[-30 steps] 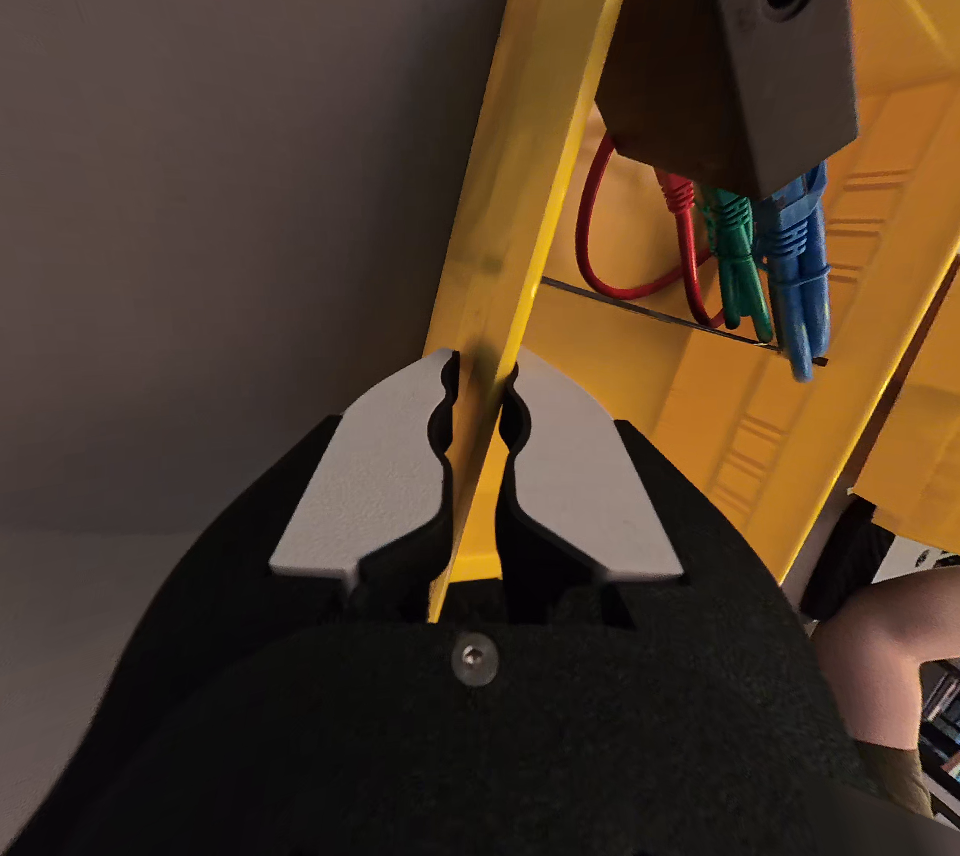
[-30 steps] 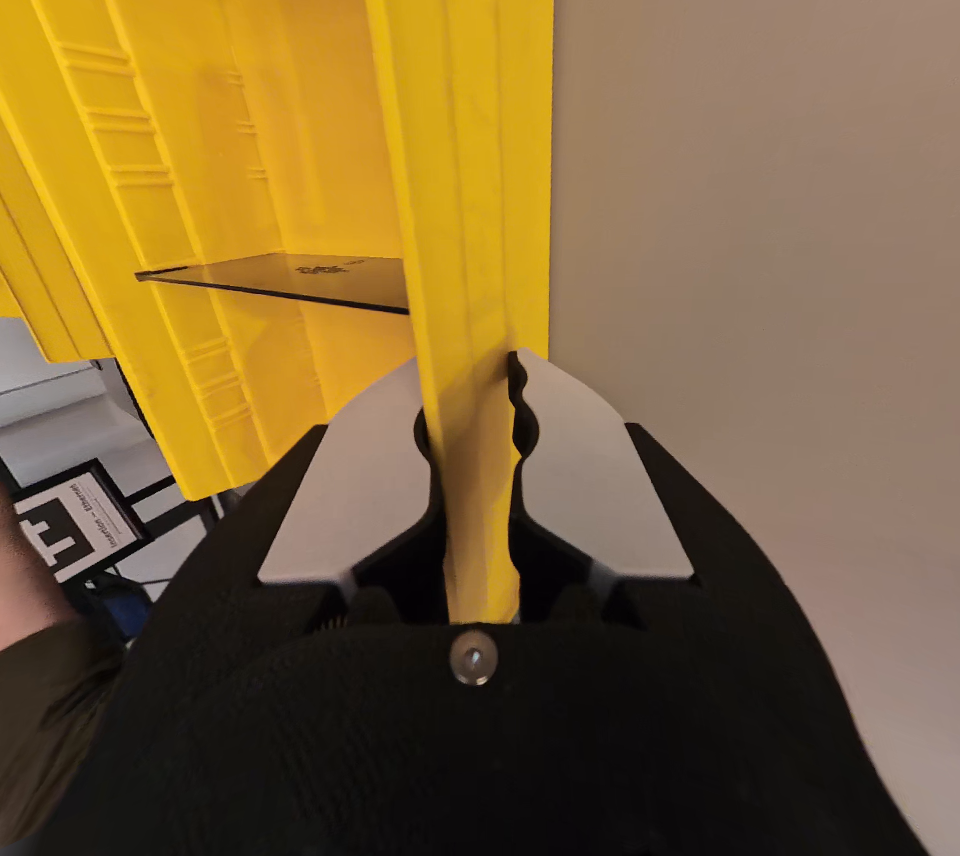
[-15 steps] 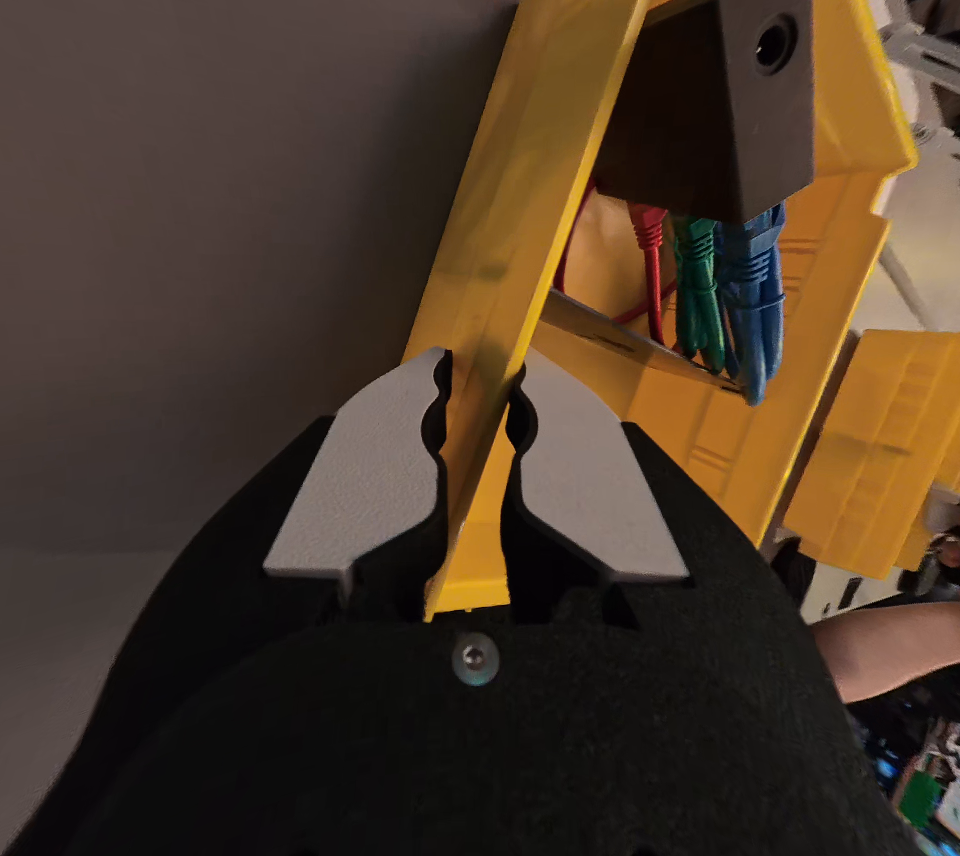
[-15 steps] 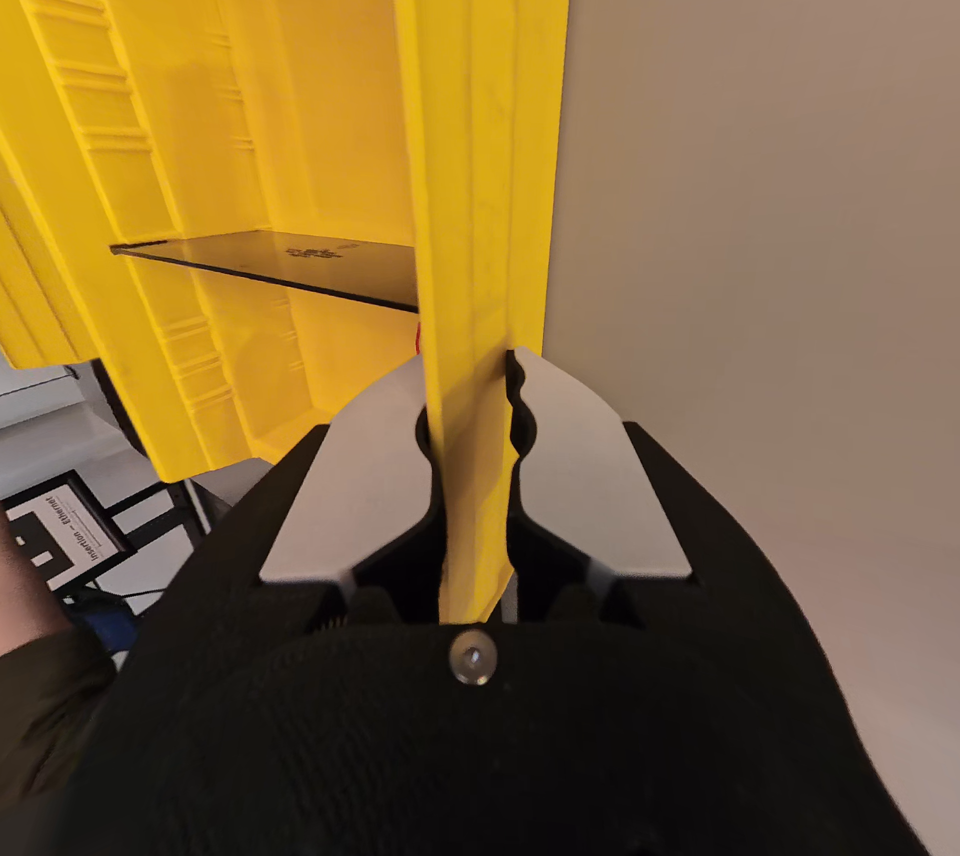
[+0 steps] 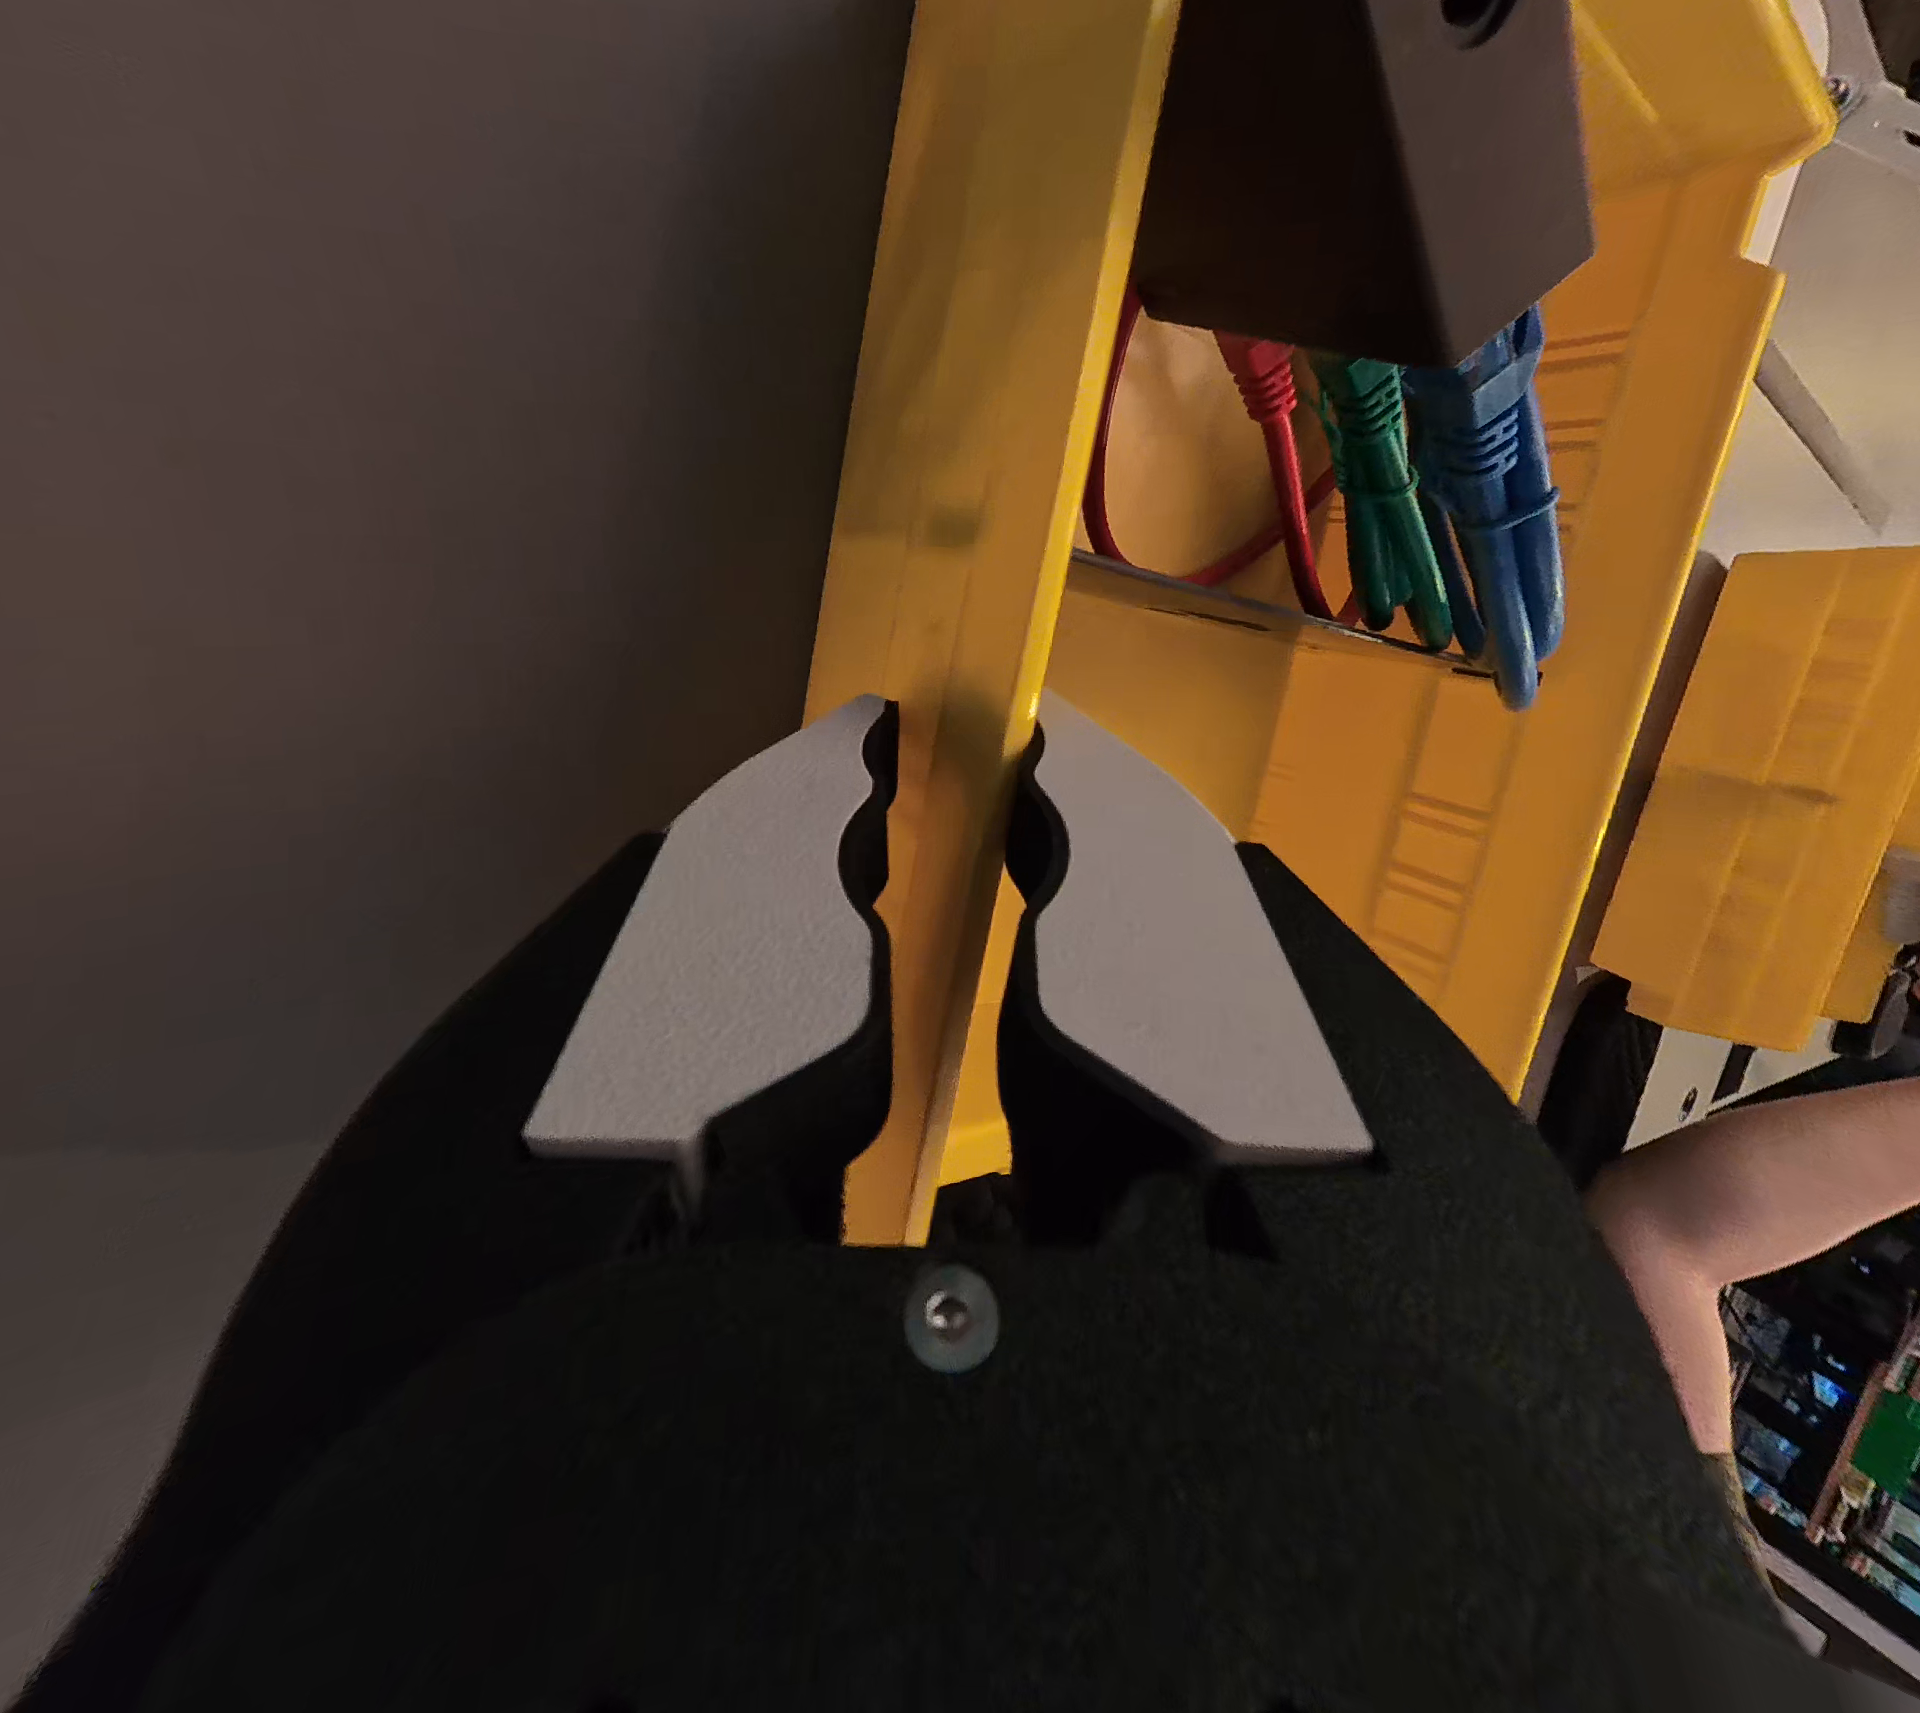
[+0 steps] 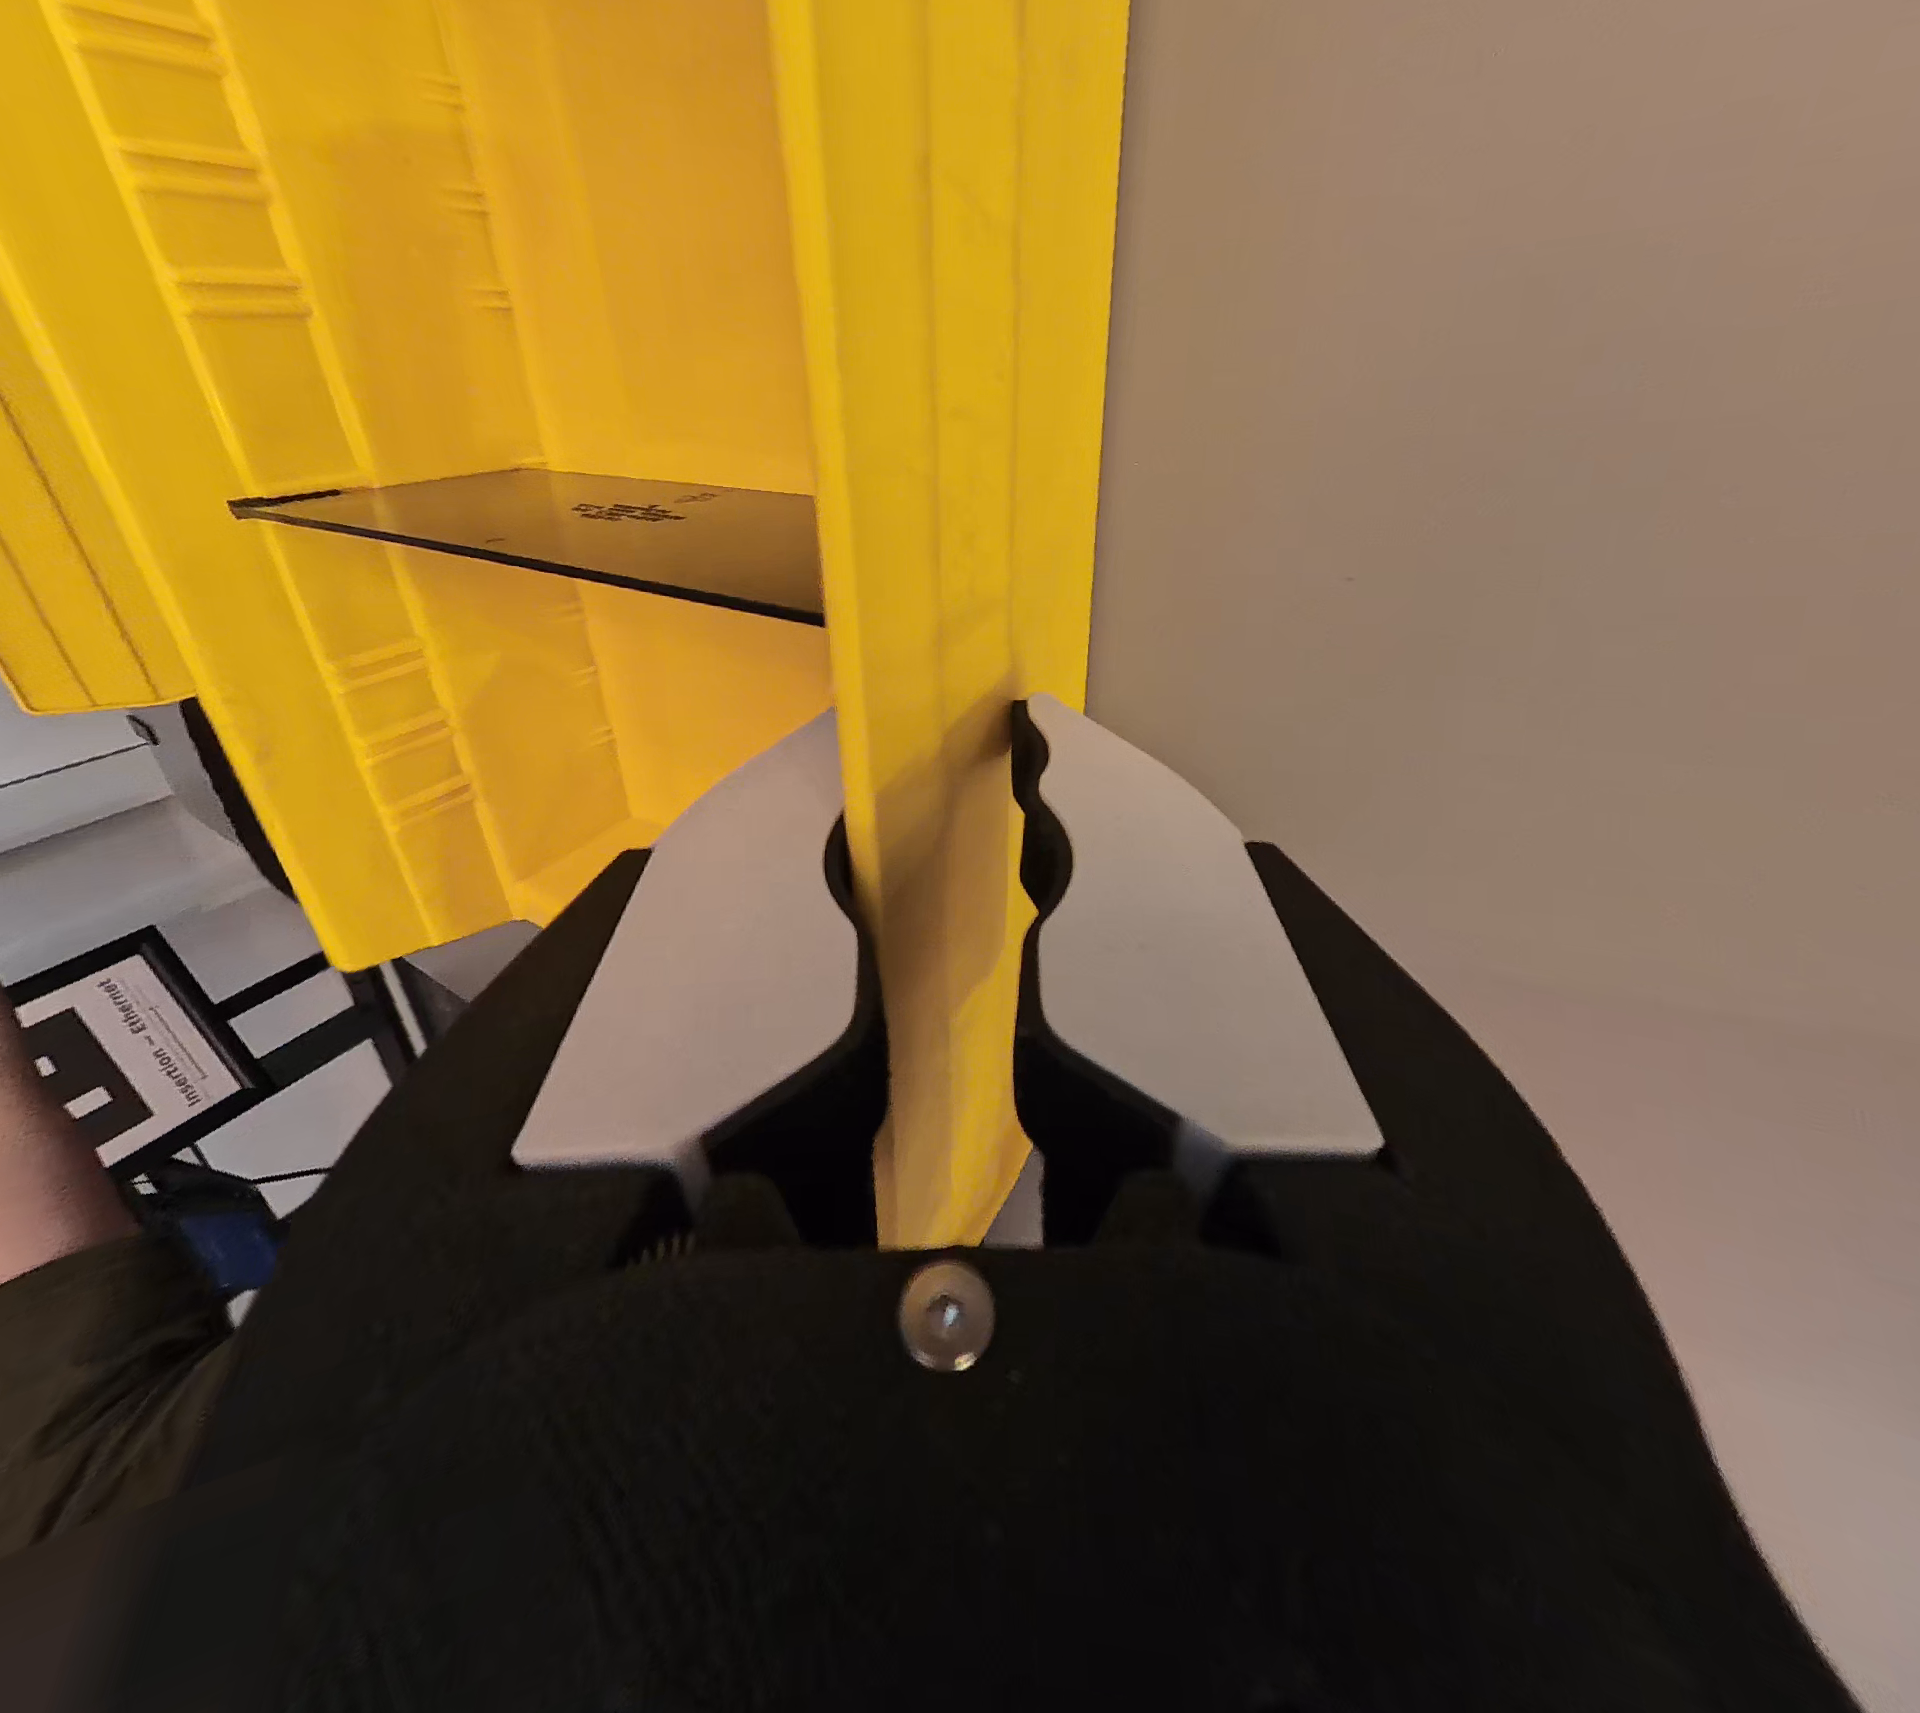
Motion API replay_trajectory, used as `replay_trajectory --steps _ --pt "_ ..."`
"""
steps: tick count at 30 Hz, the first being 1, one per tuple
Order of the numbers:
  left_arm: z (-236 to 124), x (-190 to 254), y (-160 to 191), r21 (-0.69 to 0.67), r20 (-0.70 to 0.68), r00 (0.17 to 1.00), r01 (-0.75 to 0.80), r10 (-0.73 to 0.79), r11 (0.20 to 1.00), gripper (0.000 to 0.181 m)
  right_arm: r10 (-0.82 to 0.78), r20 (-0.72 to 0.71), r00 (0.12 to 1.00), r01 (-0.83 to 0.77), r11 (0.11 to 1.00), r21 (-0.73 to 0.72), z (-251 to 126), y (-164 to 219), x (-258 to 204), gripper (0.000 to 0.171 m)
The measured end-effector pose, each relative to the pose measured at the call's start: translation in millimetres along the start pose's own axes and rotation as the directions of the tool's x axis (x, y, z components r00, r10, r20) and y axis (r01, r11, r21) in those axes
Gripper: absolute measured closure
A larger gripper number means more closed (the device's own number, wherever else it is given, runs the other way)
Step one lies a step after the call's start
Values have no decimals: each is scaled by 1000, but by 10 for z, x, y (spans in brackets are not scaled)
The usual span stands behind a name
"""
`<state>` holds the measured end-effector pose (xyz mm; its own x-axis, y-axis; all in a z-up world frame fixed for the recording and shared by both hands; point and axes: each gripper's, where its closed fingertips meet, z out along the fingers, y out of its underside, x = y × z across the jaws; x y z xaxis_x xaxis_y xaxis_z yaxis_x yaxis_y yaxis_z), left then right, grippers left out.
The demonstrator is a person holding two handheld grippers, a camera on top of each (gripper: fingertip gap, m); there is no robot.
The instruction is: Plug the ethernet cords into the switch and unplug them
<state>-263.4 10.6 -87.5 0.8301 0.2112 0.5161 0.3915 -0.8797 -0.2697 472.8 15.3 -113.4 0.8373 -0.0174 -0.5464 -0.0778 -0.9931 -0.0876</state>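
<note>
A yellow plastic bin (image 5: pixel 1018 229) is held in the air by both grippers. My left gripper (image 5: pixel 956 728) is shut on one rim of it. My right gripper (image 6: pixel 935 728) is shut on the opposite rim (image 6: pixel 956 313). In the left wrist view a dark grey switch (image 5: pixel 1382 136) sits inside the bin. Red (image 5: pixel 1273 416), green (image 5: pixel 1371 458) and blue (image 5: pixel 1496 458) ethernet cords are plugged into it. A thin dark divider plate (image 6: pixel 582 531) crosses the bin; it also shows in the left wrist view (image 5: pixel 1247 614).
A plain wall (image 5: pixel 416 313) stands close behind the bin, also in the right wrist view (image 6: pixel 1507 416). A person's arm (image 5: pixel 1766 1185) is at the right. A second yellow piece (image 5: pixel 1787 790) is at the right. A framed black-and-white marker card (image 6: pixel 114 1071) lies at the lower left. About 75 centimeters separates my left fingertips from my right. The left tips stand about 9 centimeters off the dark grey switch (image 5: pixel 1382 136).
The bin has shifted and tilted a little in both views while both grippers keep their hold on its rims. The switch and cords stay plugged together.
</note>
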Motion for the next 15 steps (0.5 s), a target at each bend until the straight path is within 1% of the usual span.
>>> replay_trajectory --steps 5,7,8,9,10,12,15 --pt "-37 35 -30 23 -44 998 -36 37 999 163 -9 2 1000 9 1000 2 -2 -2 -10 146" --pt "-137 124 -129 81 -95 993 -56 64 995 160 -21 -7 1000 21 1000 3 -3 -1 -7 147" --pt "-218 187 -204 128 -123 988 -82 98 988 161 -26 -9 1000 26 1000 3 -5 0 -7 147" --pt "-300 230 -266 171 -127 983 -113 136 979 160 -27 -8 1000 27 1000 4 -8 0 -8 147" --pt "-372 280 -293 198 -133 974 -155 183 968 163 -25 -4 1000 25 1000 6 -14 -2 -11 147" --pt "-497 386 -318 239 -151 956 -210 250 948 161 -13 8 1000 13 1000 9 -27 -2 -18 145" --pt "-693 521 -400 346 -128 927 -291 352 892 161 -11 14 1000 11 1000 10 -34 3 -19 145"
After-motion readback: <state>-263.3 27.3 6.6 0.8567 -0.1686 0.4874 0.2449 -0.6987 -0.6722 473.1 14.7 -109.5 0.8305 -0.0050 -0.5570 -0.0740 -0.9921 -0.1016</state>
